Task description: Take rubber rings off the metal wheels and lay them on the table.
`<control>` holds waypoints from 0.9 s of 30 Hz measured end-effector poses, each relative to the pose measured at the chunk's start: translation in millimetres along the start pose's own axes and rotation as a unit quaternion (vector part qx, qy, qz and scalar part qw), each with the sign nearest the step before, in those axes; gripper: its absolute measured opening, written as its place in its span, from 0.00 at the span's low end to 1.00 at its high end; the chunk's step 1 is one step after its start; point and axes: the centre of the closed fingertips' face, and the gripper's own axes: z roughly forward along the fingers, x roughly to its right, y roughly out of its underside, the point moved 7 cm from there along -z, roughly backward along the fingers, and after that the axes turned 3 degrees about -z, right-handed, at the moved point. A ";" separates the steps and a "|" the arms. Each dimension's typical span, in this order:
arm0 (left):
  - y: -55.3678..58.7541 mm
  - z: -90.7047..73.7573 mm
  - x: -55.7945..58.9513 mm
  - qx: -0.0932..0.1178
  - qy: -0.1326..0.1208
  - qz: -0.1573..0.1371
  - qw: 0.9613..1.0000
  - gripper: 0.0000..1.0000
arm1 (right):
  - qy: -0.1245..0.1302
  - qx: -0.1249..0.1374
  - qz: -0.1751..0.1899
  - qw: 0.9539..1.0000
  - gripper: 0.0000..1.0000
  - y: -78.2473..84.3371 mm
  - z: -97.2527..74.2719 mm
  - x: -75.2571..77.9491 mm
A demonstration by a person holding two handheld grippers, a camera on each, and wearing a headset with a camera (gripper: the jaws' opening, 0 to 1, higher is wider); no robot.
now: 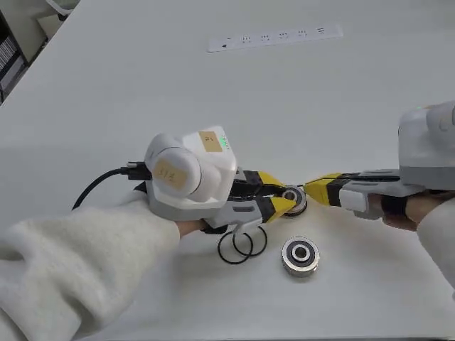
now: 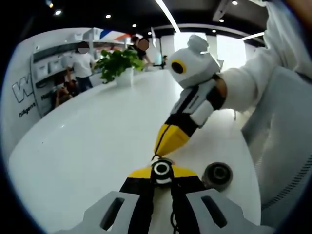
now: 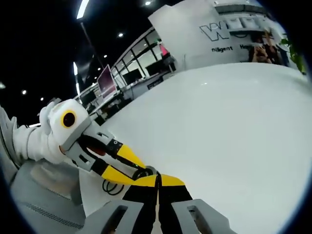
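Note:
My left gripper (image 1: 281, 194) is shut on a small metal wheel (image 1: 293, 199), which sits between its yellow jaws just above the table. From the right, my right gripper (image 1: 310, 189) meets the wheel's rim with its jaws together, pinching the thin black rubber ring (image 3: 145, 172) there. In the left gripper view the held wheel (image 2: 162, 169) faces the camera and the right gripper (image 2: 158, 153) points down at its top edge. A second metal wheel (image 1: 300, 256) lies flat on the table near me. Two loose black rubber rings (image 1: 242, 245) lie overlapping beside it.
The white table (image 1: 213, 106) stretches away, with a white power strip (image 1: 276, 37) at its far edge. A black cable (image 1: 99, 186) trails from the left gripper. In the left gripper view, people and a potted plant (image 2: 117, 61) stand beyond the table.

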 end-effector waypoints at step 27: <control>-0.6 0.5 -1.1 -0.005 0.000 0.014 1.000 0.12 | -0.045 -0.006 0.067 0.997 0.00 -3.1 2.6 -10.0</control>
